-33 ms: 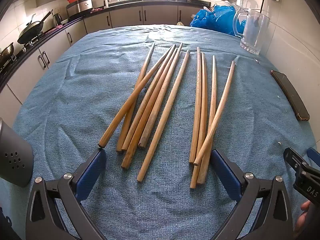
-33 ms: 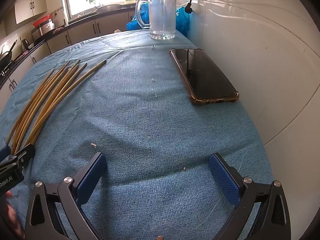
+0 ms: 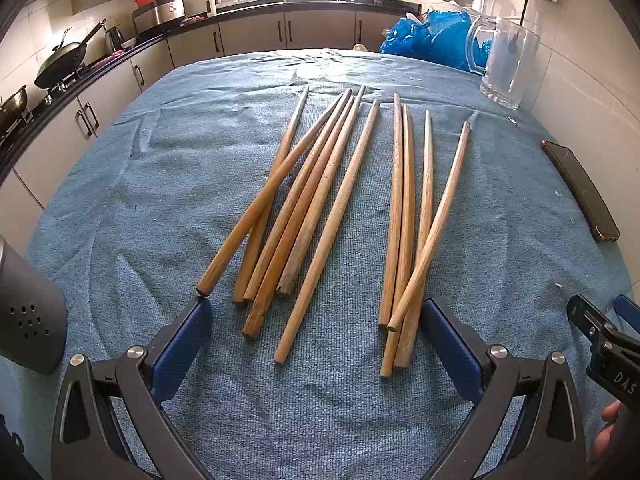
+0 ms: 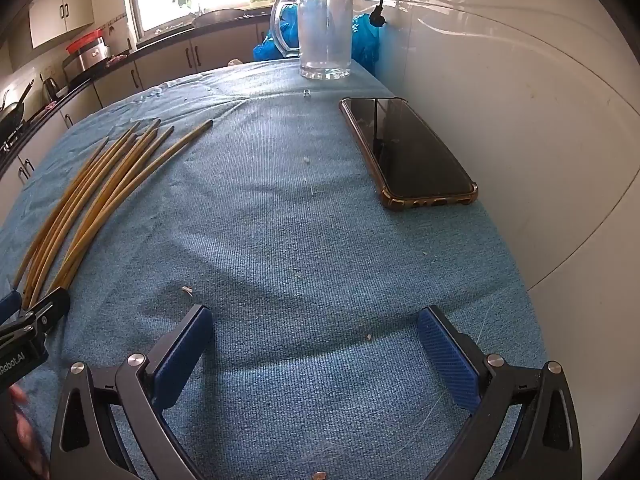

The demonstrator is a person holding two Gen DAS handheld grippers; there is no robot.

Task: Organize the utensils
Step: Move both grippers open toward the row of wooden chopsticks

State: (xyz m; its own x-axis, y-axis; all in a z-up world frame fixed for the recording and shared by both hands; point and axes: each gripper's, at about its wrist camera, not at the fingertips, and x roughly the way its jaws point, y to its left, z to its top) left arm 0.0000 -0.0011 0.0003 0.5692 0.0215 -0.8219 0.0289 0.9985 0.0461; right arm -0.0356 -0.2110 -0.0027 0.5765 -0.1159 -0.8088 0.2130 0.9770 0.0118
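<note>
Kitchen, blue-clothed surface (image 3: 160,208). No change visible between frames; sorting not begun. Chopsticks (image 3: 320,208) lie loose mid-surface in two bunches. Mug (image 4: 326,32) at far right corner. Left tool (image 3: 316,344), right tool (image 4: 316,344) both wide apart, empty.

Each handheld gripper (image 3: 316,344) has two dark grey, triangular-cutout arms tipped with ribbed blue pads (image 3: 182,344) and fastened by round silver screws (image 3: 135,351). The right gripper (image 4: 316,344) looks identical. White lettering marks the neighbouring gripper's black body.
</note>
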